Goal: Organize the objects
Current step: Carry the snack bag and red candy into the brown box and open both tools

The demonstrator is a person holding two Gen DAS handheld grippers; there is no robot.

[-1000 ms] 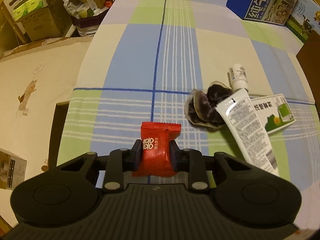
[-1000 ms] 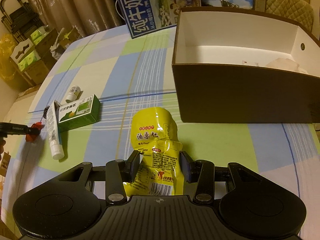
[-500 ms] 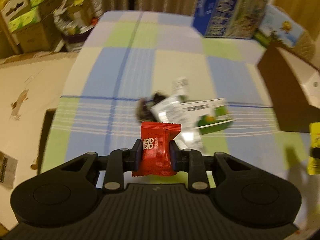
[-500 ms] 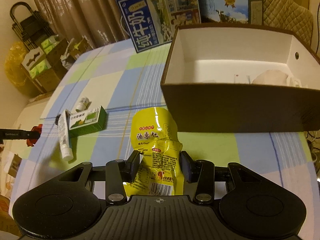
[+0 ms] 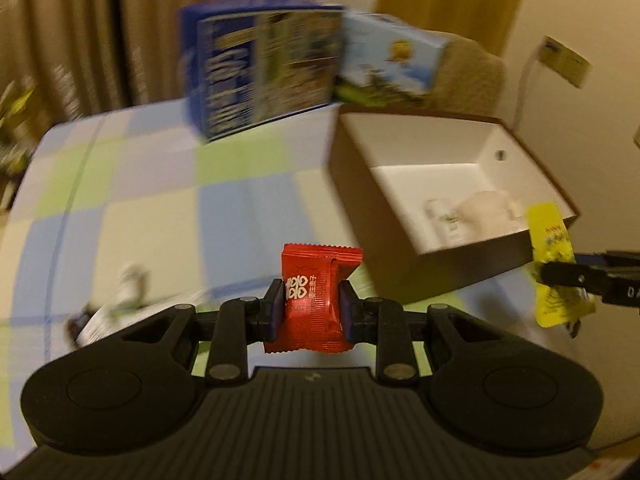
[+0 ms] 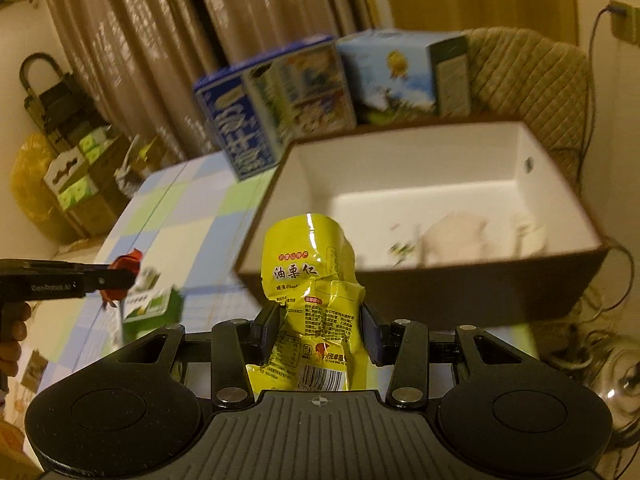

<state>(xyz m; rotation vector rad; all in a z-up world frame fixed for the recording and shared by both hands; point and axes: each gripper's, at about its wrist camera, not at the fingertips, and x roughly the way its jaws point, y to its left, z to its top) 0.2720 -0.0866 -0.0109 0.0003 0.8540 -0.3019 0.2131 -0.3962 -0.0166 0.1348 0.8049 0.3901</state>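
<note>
Left gripper (image 5: 311, 312) clamped on red packet (image 5: 316, 300), right gripper (image 6: 320, 330) clamped on yellow pouch (image 6: 312, 280), both held in air above checked tablecloth (image 5: 160, 200) near open brown box (image 6: 440, 296).

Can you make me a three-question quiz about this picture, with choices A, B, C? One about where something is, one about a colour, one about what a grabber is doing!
1. Where does the brown box sit?
A. on the checked tablecloth
B. on the floor
C. on a chair

2. What colour is the packet in the left gripper?
A. green
B. red
C. white

3. What is the right gripper doing?
A. open and empty
B. shut on a bottle
C. shut on a yellow pouch

Answers: 1 A, the box rests on the blue and green cloth. 2 B, the wrapper between the fingers is red. 3 C, both fingers press the pouch.
</note>
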